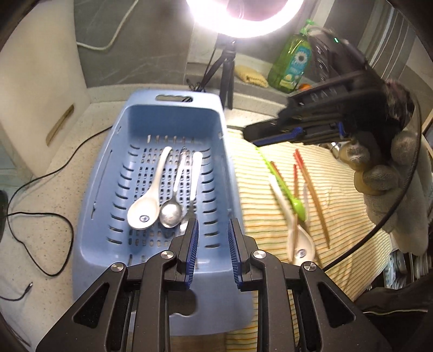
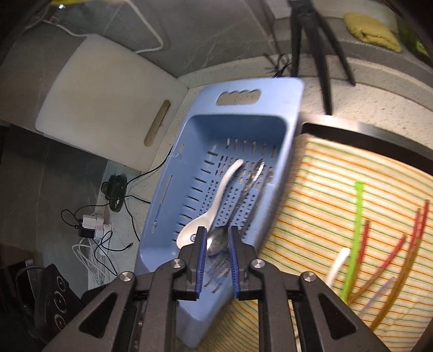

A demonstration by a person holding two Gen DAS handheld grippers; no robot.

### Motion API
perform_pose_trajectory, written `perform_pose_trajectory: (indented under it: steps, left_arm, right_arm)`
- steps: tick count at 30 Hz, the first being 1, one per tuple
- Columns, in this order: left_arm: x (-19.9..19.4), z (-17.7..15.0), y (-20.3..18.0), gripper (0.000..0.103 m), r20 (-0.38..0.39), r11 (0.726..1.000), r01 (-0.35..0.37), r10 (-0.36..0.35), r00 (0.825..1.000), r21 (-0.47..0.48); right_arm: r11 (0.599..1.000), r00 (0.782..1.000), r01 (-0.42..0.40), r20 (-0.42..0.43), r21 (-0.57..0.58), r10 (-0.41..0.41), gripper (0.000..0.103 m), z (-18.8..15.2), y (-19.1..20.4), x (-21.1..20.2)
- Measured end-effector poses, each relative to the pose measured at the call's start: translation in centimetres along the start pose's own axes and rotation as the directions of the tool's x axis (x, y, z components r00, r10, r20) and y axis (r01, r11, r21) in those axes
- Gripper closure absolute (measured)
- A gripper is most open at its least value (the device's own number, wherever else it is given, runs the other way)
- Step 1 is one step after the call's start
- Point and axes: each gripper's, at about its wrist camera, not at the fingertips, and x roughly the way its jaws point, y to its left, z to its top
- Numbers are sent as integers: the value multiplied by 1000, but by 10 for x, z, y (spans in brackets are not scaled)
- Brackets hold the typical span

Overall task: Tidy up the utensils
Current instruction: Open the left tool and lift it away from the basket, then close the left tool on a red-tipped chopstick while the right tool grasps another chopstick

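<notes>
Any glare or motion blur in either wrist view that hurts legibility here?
Left wrist view: the ring light blows out the top edge; the right gripper and the green spoon are smeared. Right wrist view: no glare, but the striped cloth and chopsticks are motion-blurred; the blue basket stays readable.

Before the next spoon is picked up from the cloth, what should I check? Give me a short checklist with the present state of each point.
1. Left gripper open and holding nothing: ok.
2. Right gripper open and holding nothing: ok.
3. Blue basket has room; it holds a white spoon, a metal spoon and another white handle: ok.
4. Utensils remain on the striped cloth: green spoon, a second white spoon, chopsticks: ok.
5. Utensils on the cloth lie apart for a clean grasp: not ok, they cross.
6. Exact count of chopsticks: cannot tell, blurred.
</notes>
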Motion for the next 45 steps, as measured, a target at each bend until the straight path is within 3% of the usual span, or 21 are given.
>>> perform_pose_trajectory:
  steps: [10,17,21,29,34,45]
  left_arm:
    - [16,0,-71,83,-1,997,64,-64,998,34]
    - [61,10,-135,83,-64,987,144,-139,988,73]
    - [86,12,-159,83,-100,985,155,-148,984,75]
    - [113,13,-164,92,-138,992,128,-125,982,12]
    - [122,13,-162,92,-157,990,137,-140,978,-30]
    - [146,20,-174,92,-214,992,122,-121,969,-6]
  right_arm:
    - [995,994,79,71,52,-83,85,-29,-92,-71]
    - [984,986,152,50,97,-157,85,-49,-148,-77]
    - [982,990,132,22,138,-136,85,-55,-171,-71]
    - [982,993,114,-5,152,-114,86,-55,-186,-57]
    - [980,993,118,-28,160,-115,90,-55,-194,-46]
    - [981,992,120,-45,150,-115,90,-55,-196,-38]
